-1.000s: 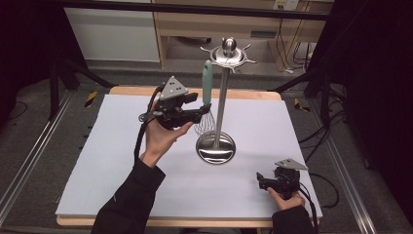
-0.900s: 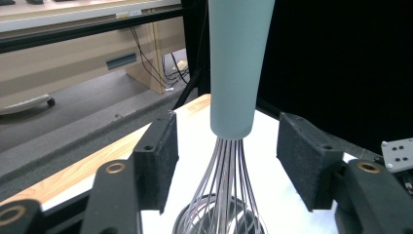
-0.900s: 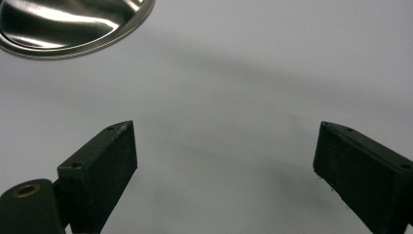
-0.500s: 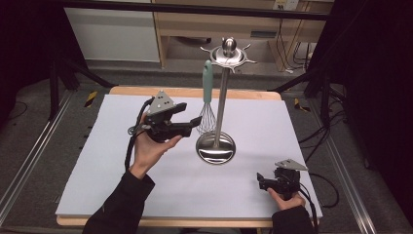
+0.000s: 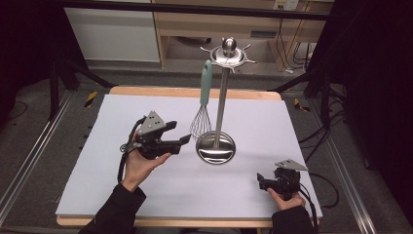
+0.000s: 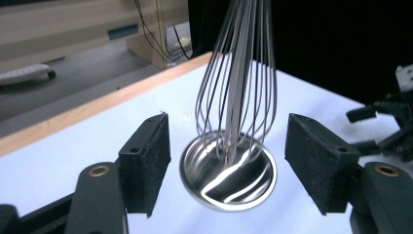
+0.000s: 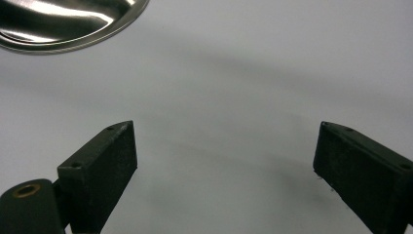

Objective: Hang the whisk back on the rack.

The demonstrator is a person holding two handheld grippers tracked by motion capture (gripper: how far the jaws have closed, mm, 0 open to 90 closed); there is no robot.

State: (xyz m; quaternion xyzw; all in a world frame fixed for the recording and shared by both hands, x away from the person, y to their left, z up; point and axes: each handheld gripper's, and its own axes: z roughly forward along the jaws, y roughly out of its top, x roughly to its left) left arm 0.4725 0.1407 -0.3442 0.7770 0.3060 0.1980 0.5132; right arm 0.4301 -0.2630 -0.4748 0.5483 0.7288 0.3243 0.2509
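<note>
A whisk with a teal handle (image 5: 206, 83) hangs from the top ring of a steel utensil stand (image 5: 222, 97). Its wire head (image 5: 199, 126) ends just above the stand's round base (image 5: 215, 148). My left gripper (image 5: 182, 139) is held above the white table, just left of the whisk, open and holding nothing. In the left gripper view the whisk wires (image 6: 238, 87) hang beyond the wide-apart jaws, over the shiny base (image 6: 229, 170). My right gripper (image 5: 263, 183) rests low at the front right, open over bare table (image 7: 224, 151), with nothing in it.
The white table top (image 5: 122, 195) has a wooden edge at the back. The stand's base rim (image 7: 73, 24) lies up and to the left in the right gripper view. The right gripper (image 6: 389, 122) appears far right in the left gripper view. A cabinet and cables stand behind the table.
My left gripper has dropped and drawn back toward the person, away from the whisk, and stays open. The right gripper has not moved.
</note>
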